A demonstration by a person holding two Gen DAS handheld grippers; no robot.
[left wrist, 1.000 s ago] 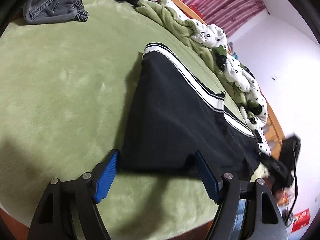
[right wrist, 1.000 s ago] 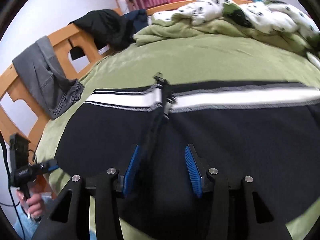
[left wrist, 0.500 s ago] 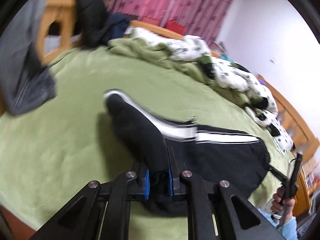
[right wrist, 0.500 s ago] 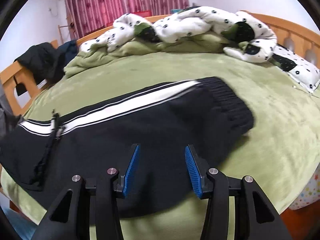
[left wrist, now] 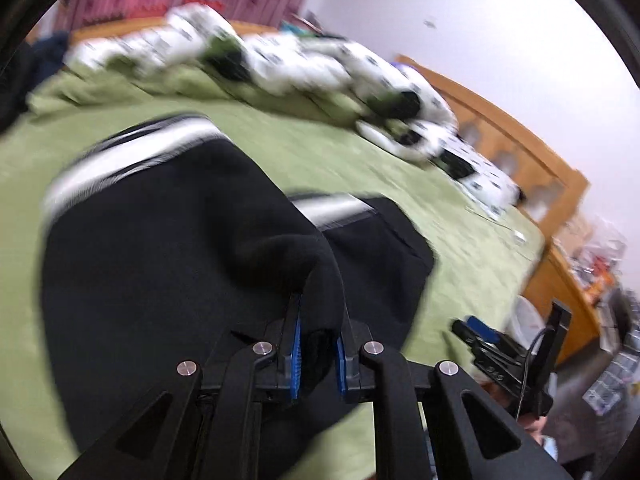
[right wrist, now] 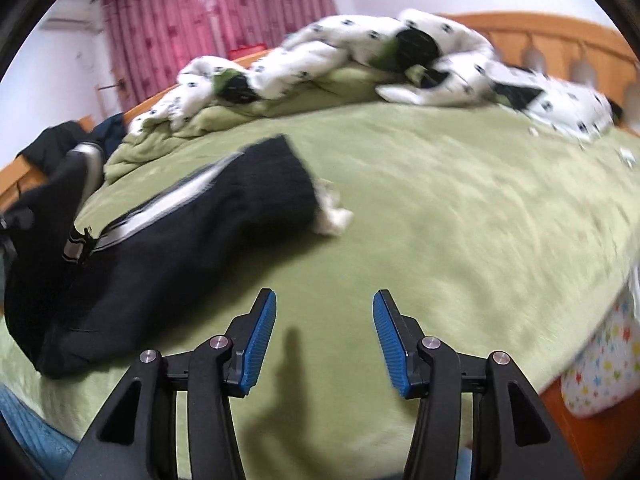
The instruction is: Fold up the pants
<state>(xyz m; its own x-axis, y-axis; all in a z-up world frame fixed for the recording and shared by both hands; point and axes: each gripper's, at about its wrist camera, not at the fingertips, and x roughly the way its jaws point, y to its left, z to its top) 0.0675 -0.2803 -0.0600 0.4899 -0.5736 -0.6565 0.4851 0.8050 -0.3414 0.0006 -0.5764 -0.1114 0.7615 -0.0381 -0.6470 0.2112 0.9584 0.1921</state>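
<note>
Black pants [left wrist: 160, 260] with a white side stripe lie on the green blanket [left wrist: 460, 232]. My left gripper [left wrist: 320, 312] is shut on a bunched end of the pants and holds it raised over the rest of the fabric. In the right wrist view the pants [right wrist: 180, 232] stretch to the left, their far left end lifted, with a white scrap [right wrist: 334, 216] at the near hem. My right gripper [right wrist: 324, 300] hovers over bare blanket [right wrist: 440, 220] right of the pants. Its jaws are opening with nothing between them.
A crumpled white spotted duvet [right wrist: 360, 52] lies along the far side of the bed. A wooden headboard [right wrist: 560, 40] stands at the right, and dark clothes [right wrist: 60, 144] hang on the rail at the left. The bed's edge with a star-print sheet [right wrist: 592, 368] is at the lower right.
My left gripper shut on the pants' end and swung it up and over toward the other end. My right gripper slid right, off the pants, to bare blanket.
</note>
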